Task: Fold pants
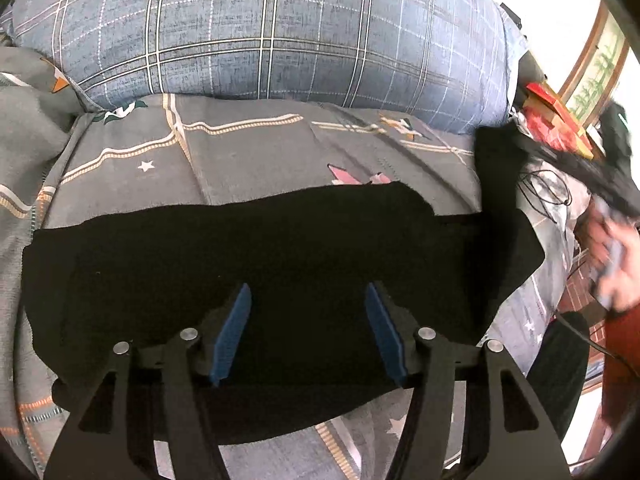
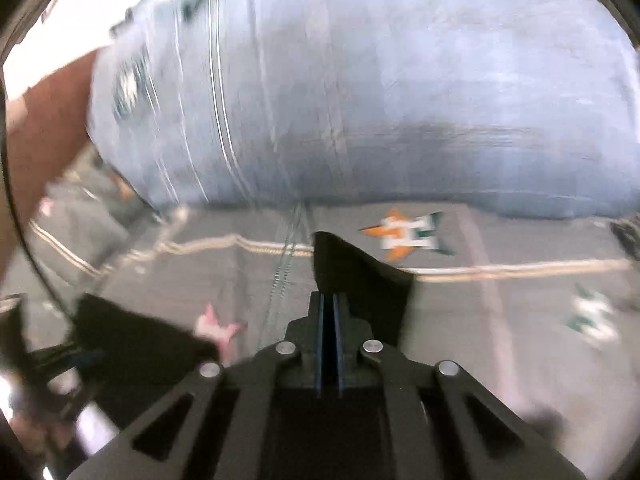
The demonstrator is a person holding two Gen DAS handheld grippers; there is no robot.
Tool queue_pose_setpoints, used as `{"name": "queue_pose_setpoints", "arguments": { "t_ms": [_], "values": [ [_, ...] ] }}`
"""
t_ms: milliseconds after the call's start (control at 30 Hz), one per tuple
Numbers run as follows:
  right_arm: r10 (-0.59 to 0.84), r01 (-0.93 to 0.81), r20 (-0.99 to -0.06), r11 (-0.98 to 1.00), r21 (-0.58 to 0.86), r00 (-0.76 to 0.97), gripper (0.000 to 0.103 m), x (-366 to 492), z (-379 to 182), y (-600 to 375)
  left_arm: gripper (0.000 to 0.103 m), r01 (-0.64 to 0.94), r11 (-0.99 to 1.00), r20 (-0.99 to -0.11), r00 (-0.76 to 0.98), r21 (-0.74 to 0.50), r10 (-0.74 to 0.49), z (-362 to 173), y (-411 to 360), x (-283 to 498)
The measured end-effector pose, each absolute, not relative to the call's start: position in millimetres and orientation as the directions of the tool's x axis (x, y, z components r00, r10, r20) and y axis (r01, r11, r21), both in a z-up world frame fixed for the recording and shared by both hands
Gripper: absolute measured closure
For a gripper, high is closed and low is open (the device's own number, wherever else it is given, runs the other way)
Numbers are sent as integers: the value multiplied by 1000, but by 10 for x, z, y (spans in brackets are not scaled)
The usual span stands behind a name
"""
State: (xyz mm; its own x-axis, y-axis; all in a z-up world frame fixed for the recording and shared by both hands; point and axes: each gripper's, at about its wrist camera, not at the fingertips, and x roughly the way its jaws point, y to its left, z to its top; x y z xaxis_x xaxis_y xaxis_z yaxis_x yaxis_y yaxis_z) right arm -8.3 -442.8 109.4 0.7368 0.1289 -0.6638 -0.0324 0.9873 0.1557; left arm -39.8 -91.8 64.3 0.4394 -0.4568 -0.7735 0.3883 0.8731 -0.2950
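The left gripper [image 1: 306, 300] is spread wide, while the blurred right gripper [image 2: 328, 300] appears clamped together.

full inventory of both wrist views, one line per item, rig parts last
pants: 1, black, spread flat on the bed sheet; one corner lifted at the right.
bed sheet: 1, grey with stars and striped bands, under the pants.
pillow: 1, blue-grey plaid, at the far edge of the sheet.
red box: 1, red, beyond the bed's right edge.
cable: 1, thin black, looped right of the pants.
left tool: 1, black with blue pads, open over the pants, gripping nothing.
right tool: 1, black with blue pads, shut on a pants corner; view motion-blurred.
hand: 1, blurred, at the right edge of the left wrist view.
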Motion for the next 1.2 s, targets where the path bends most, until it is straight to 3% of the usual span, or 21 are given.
{"name": "queue_pose_setpoints", "arguments": {
  "t_ms": [133, 333, 467, 533, 600, 700, 867, 967, 1000, 1067, 1100, 1200],
  "values": [
    [54, 85, -696, 983, 164, 716, 99, -858, 1140, -5063, 44, 380, 872, -768, 441, -308, -463, 675, -962, -410],
    [-61, 277, -867, 957, 90, 494, 93, -1314, 425, -5591, 44, 394, 868, -773, 433, -301, -465, 712, -1107, -438],
    [-12, 258, -816, 951, 169, 578, 88, -1502, 512, -5675, 44, 417, 868, -785, 428, -269, -448, 741, -1218, -475],
    [62, 167, -778, 963, 210, 626, 63, -1408, 604, -5527, 44, 423, 866, -786, 424, -266, -449, 758, -1268, -456],
    [123, 46, -742, 978, 203, 659, 48, -1234, 637, -5282, 41, 431, 861, -787, 416, -271, -456, 770, -1310, -437],
    [153, -125, -741, 988, 94, 654, 48, -867, 612, -4880, 30, 464, 841, -782, 399, -278, -478, 792, -1407, -420],
    [220, -385, -808, 923, -9, 547, 48, -331, 416, -4456, 30, 476, 847, -801, 399, -235, -446, 755, -1478, -345],
    [193, -438, -847, 898, -52, 496, 50, -194, 254, -4356, 30, 460, 852, -804, 391, -251, -448, 713, -1437, -299],
    [200, -451, -849, 891, -50, 490, 57, -179, 210, -4341, 30, 455, 853, -804, 390, -255, -449, 701, -1417, -288],
    [198, -462, -832, 883, -77, 518, 91, -197, 238, -4336, 30, 439, 861, -808, 390, -258, -441, 670, -1377, -258],
    [174, -467, -828, 877, -116, 533, 98, -233, 276, -4303, 30, 430, 865, -811, 389, -259, -437, 663, -1364, -247],
    [148, -467, -789, 863, -191, 596, 98, -404, 484, -4249, 30, 422, 865, -804, 395, -272, -445, 694, -1327, -238]
  ]
}}
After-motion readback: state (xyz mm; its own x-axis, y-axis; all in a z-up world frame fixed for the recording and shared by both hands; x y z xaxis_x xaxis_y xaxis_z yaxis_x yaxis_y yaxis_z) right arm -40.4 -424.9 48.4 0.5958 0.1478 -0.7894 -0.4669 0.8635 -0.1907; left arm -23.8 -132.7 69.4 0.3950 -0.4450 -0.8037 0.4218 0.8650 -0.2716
